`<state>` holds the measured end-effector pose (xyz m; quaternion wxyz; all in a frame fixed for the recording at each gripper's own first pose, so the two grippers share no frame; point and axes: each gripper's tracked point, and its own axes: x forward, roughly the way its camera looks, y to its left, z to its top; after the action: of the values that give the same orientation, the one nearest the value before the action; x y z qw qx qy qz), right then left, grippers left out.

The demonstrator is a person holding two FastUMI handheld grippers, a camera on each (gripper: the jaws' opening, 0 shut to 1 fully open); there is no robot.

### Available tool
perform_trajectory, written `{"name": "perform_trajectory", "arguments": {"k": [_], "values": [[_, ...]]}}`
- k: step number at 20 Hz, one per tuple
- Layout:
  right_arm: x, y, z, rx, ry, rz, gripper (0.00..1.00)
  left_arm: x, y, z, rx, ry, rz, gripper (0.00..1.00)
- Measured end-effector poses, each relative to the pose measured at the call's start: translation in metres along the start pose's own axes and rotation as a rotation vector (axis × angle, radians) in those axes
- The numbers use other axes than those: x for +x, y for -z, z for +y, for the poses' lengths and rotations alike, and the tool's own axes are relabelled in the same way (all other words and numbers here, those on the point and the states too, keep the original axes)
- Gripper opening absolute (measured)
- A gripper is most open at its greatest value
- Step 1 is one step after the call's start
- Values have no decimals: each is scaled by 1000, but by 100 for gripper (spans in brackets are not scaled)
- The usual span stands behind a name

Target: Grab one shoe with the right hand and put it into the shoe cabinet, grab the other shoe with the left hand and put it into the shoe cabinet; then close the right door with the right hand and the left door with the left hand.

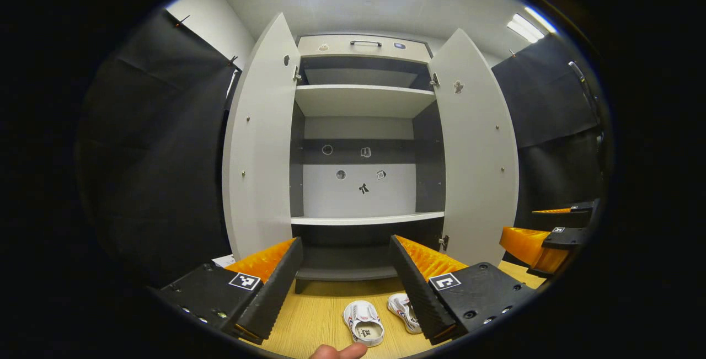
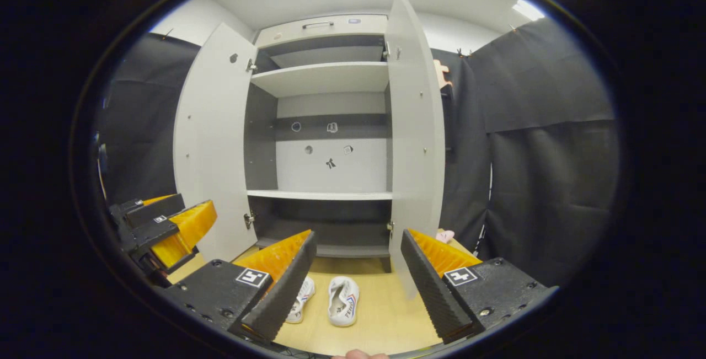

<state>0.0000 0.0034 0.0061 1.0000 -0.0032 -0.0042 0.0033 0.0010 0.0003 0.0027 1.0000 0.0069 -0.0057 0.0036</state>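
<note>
looking at the left gripper view, your left gripper (image 1: 346, 271) is spread wide with nothing between its fingers, hovering above the wooden floor (image 1: 309, 315) and aimed straight into the shoe cabinet (image 1: 361, 100). both doors are swung open: the left door (image 1: 259, 144) and the right door (image 1: 480, 149) stand out to either side, and the shelves inside are bare. the two white shoes sit on the floor just in front of the cabinet, near you. the left shoe (image 1: 363, 323) shows whole in the gap between your fingers, and the right shoe (image 1: 402, 310) is just beside it, partly tucked behind your right finger. a fingertip (image 1: 339, 352) pokes in at the very bottom edge. off at the right edge you can see your right gripper (image 1: 543, 240).

in the right gripper view, your right gripper (image 2: 357, 271) is wide open and empty too, hanging over the same pair. one shoe (image 2: 343, 301) lies between the fingers, the other (image 2: 300, 299) is half hidden by the left finger. the two aren't touching. the left gripper (image 2: 165, 226) shows at the left edge, also parted. black cloth wall (image 2: 551, 155) on both sides of the cabinet.
</note>
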Motion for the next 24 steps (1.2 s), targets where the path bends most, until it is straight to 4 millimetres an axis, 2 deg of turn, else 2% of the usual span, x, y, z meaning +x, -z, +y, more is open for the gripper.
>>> {"name": "perform_trajectory", "arguments": {"k": [2,4,5,6,9,10,11,13,15,17,18,20,24], "values": [[1,-1,0,0,0,0,96,1,0,0,-1,-2,2,95],[1,-1,0,-1,0,1,100,1,1,-1,-3,0,1,95],[1,-3,0,0,1,-1,96,1,1,0,-3,0,2,95],[1,-2,-1,0,2,1,100,1,1,0,-1,-2,1,95],[1,-2,0,4,1,3,100,1,1,2,1,-7,-2,95],[1,-1,1,5,0,2,96,1,1,3,1,-7,-1,95],[1,-1,1,5,-1,2,100,1,0,4,2,-10,-1,95],[6,3,7,2,-19,7,100,1,0,5,0,-10,-2,95],[15,23,13,4,-45,48,100,1,0,5,-2,-11,-4,95],[24,51,25,14,-83,108,100,0,1,6,-2,-10,-2,95],[31,67,30,16,-102,138,96,0,2,7,-2,-11,-1,95],[44,97,40,8,-130,188,100,-2,4,9,-1,-13,1,95],[70,154,54,-26,-168,277,100,-4,10,17,11,-26,7,95]]}}
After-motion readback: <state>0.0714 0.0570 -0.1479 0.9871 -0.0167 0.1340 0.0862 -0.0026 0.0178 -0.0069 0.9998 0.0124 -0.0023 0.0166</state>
